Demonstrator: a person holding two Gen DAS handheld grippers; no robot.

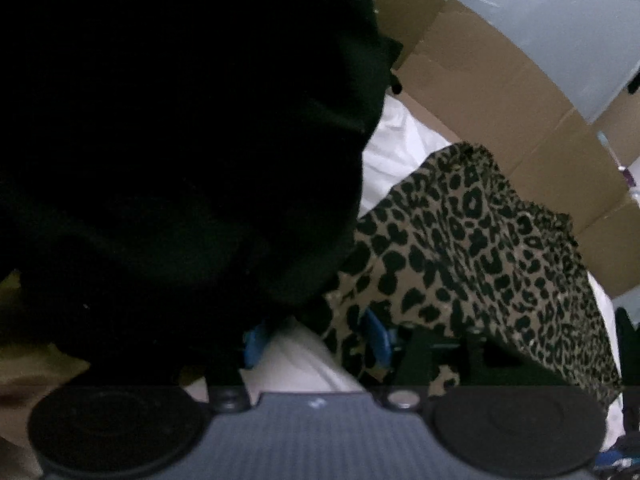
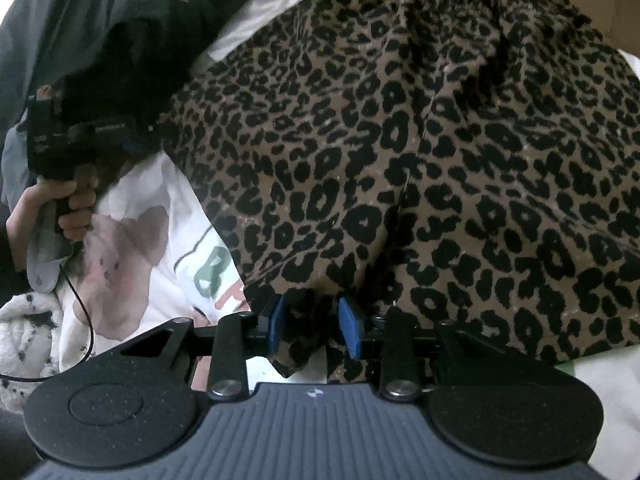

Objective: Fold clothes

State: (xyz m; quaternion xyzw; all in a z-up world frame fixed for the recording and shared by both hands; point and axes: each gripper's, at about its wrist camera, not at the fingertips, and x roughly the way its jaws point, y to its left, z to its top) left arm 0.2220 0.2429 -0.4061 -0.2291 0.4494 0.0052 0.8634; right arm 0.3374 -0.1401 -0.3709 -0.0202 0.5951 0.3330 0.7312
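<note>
Folding the soft, floppy leopard-print fabric skirt, spread over a white printed T-shirt, we pinch its hem in the right gripper jaws; the left gripper jaws stand half-open beside its edge, holding nothing.

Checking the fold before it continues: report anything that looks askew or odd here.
The leopard-print garment lies rumpled and slanted over a white printed shirt, and a black cloth hangs before the left camera. Nothing looks damaged.

black garment, leopard-print skirt, cardboard boxes
</note>
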